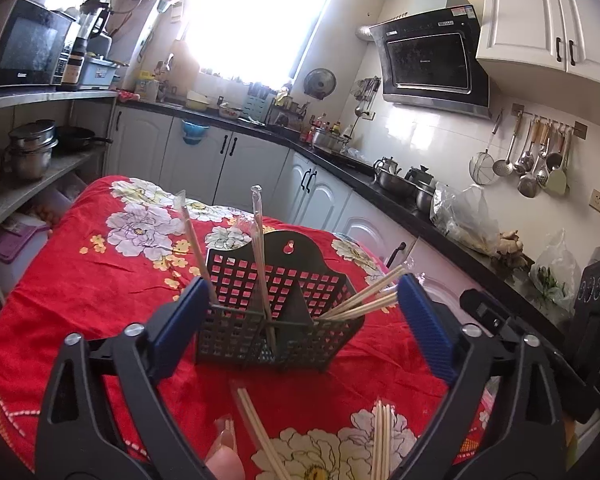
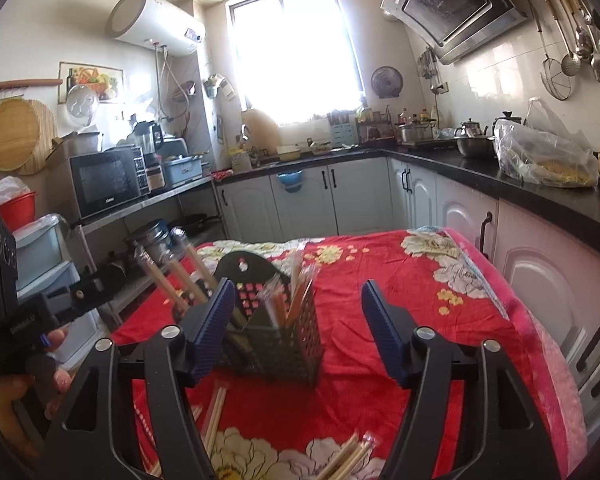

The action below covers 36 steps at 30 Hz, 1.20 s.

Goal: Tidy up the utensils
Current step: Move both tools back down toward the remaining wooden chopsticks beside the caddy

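Both grippers stand released, holding nothing. Left gripper (image 1: 300,312) has its blue pads (image 1: 424,328) spread wide, flanking the black perforated utensil basket (image 1: 280,320) that stands upright on the red floral cloth (image 1: 80,280) dead ahead at 12 o'clock. Within the basket, one wrapped pair of chopsticks (image 1: 260,248) rises nearly upright from the middle compartment, another wrapped pair (image 1: 194,240) leans toward 11 o'clock at the basket's left end, just beside the left pad, and a bare bundle of chopsticks (image 1: 364,296) fans out toward 2 o'clock from the right compartment. Below the pads, at 6 o'clock, loose chopsticks (image 1: 256,428) lie flat on the cloth, with a second bunch (image 1: 382,436) at 5 o'clock.

Right gripper (image 2: 298,328) is likewise spread apart, its view blurred. From this side the basket (image 2: 288,340) sits at 11 o'clock of the gap, close to the left blue pad (image 2: 214,328), with wrapped chopsticks (image 2: 300,292) sticking up from it and others (image 2: 168,284) leaning toward 10 o'clock. More chopsticks (image 2: 216,412) lie on the cloth (image 2: 400,300) at 7 o'clock and another bunch (image 2: 348,456) at 6 o'clock.

Farther out, white cabinets (image 2: 304,200) under a black counter (image 2: 540,188) run from 12 to 3 o'clock, a bright window (image 2: 296,52) sits at 12 o'clock, and a microwave (image 2: 104,180) at 10 o'clock.
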Motion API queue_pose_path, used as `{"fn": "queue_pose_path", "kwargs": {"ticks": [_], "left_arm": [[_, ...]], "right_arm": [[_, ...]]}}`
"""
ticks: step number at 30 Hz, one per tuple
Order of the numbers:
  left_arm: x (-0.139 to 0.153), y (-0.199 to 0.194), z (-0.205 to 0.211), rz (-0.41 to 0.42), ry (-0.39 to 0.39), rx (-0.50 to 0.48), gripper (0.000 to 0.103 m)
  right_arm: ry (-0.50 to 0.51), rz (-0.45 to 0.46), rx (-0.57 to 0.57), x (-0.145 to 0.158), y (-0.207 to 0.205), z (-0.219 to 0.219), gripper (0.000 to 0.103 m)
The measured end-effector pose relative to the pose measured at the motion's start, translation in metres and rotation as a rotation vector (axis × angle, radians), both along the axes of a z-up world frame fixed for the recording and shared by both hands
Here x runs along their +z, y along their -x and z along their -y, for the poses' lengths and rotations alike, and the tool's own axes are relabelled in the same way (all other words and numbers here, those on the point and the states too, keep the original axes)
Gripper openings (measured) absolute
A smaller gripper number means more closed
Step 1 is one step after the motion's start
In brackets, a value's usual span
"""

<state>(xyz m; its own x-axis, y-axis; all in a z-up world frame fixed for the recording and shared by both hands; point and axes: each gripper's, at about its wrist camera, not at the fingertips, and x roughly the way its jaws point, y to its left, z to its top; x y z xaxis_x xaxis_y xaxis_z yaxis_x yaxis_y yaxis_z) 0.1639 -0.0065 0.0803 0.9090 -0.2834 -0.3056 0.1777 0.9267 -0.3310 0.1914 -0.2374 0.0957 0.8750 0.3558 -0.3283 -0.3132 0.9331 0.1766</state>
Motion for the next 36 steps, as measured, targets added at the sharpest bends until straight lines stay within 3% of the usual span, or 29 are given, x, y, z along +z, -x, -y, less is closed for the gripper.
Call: {"fn": "queue_pose_path", "kwargs": {"ticks": [10,36], "left_arm": [[-0.011,0.016,-0.007,-0.037,0.006,-0.01,0.092],[-0.071,0.008,0.002,-0.23,-0.009,-0.066,0.092]], "right_arm": [[0.029,-0.055,0.043,-0.013,0.021,-0.008,0.074],[0.081,-0.224,0.048,-0.064,0.041,-0.001,0.078]]}}
